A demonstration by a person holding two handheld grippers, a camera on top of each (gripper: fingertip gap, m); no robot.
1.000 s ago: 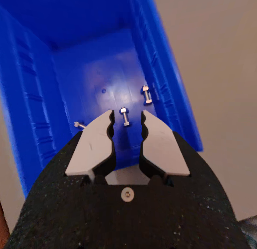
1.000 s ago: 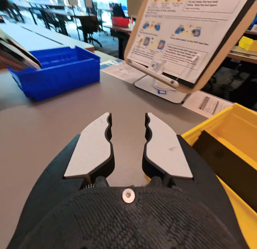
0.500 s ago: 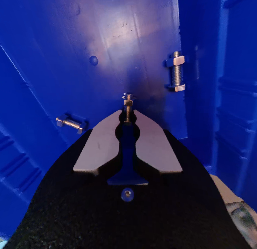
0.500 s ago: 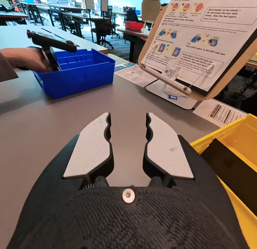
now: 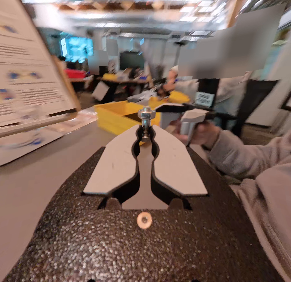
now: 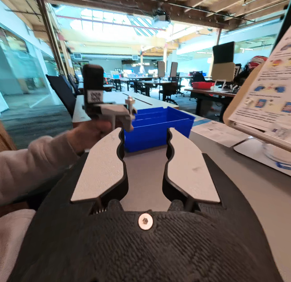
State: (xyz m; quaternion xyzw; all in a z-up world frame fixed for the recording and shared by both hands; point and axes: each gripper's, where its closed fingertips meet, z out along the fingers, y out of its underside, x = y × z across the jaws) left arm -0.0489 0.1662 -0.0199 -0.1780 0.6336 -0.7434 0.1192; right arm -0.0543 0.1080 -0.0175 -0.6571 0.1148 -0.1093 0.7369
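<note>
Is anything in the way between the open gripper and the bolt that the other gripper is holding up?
Nothing visible. The left gripper holds the bolt with its nut up in the air, pads pressing its threaded shaft. The right gripper is open and holds nothing, and only open air shows between them, above the grey table.

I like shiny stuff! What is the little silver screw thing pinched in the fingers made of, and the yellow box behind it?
The small silver bolt with a hex nut looks like bare metal, probably steel: it glints, with crisp threads. The open yellow box looks like moulded plastic: one even bright colour, smooth walls, though it is blurred. The pale grey fingers pinching the bolt look like matt plastic.
</note>
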